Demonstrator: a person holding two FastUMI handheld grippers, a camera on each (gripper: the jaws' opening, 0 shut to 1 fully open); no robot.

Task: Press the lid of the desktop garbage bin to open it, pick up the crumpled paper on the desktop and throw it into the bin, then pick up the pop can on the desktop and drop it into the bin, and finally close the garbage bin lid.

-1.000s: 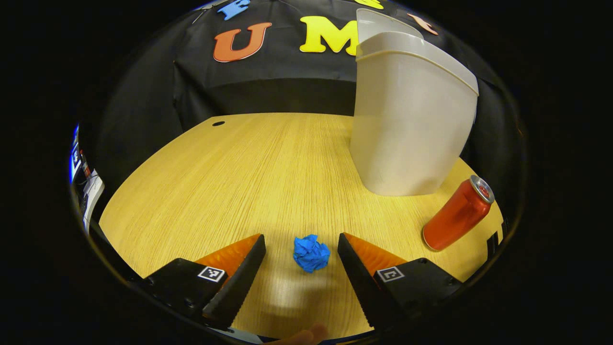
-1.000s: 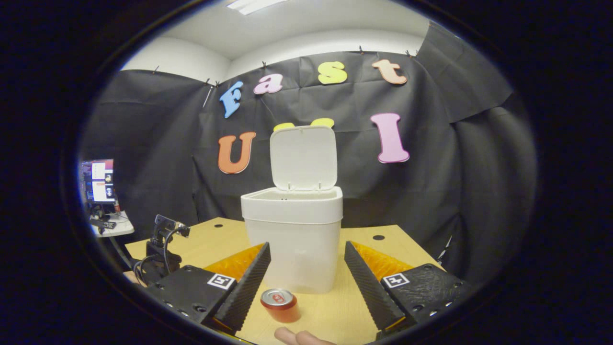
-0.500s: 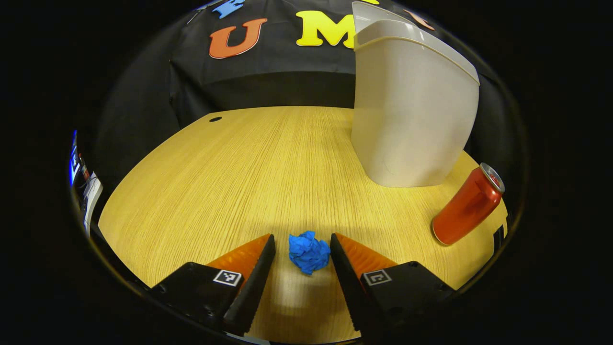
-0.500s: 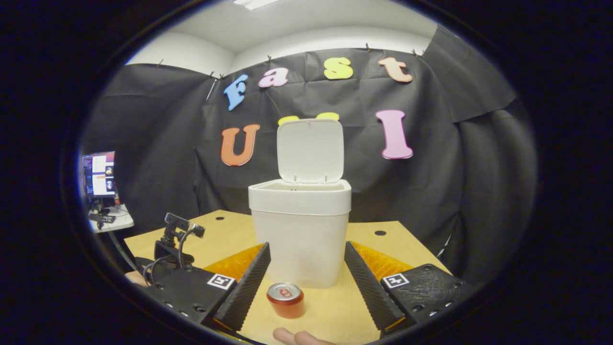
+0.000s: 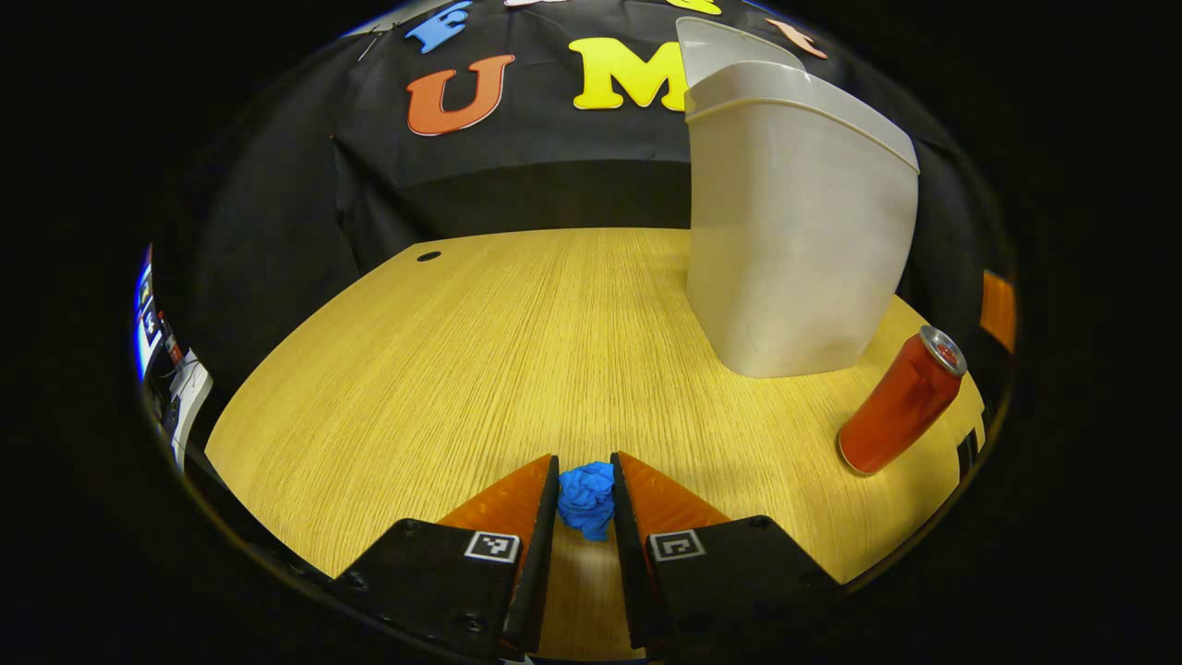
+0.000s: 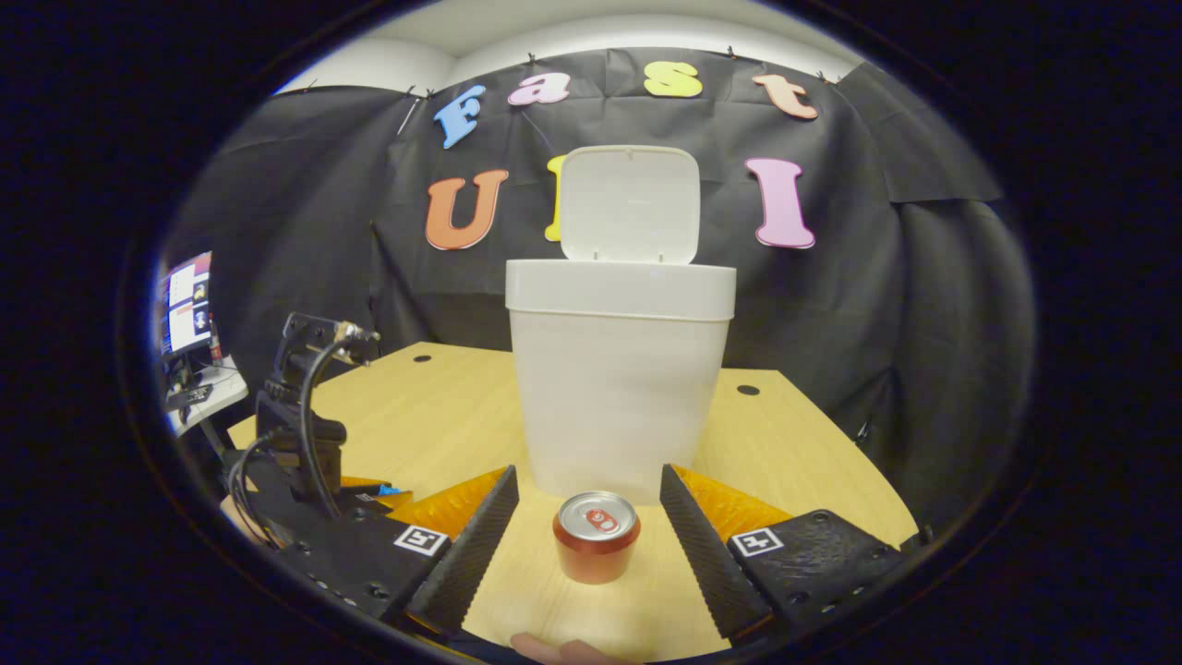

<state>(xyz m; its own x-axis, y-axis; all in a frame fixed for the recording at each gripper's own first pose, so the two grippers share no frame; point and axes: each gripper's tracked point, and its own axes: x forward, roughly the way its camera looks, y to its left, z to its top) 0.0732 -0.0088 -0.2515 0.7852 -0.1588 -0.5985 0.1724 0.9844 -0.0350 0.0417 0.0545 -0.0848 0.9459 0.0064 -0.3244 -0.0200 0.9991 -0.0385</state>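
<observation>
My left gripper (image 5: pixel 584 503) is pinching the crumpled paper (image 5: pixel 586 499) between both fingers, low over the table (image 5: pixel 462 369), so I judge the grab made and the lift to the bin next. My right gripper (image 6: pixel 588 540) is spread wide with the pop can (image 6: pixel 597 536) standing upright between its fingers, touching neither. The bin (image 6: pixel 619 388) stands just behind the can, lid (image 6: pixel 629 203) tipped up, mouth open. Risks as I see them: the paper is a small, springy wad held near the fingertips, so it could slip out on a fast lift; the bin is tall and light-looking plastic, so clipping its rim could shove or tip it; the can is smooth round metal and could roll if I knock it over closing off-centre. Paper is blue and creased; can red with a silver top; bin off-white, smooth, tapered; table pale wood grain.
</observation>
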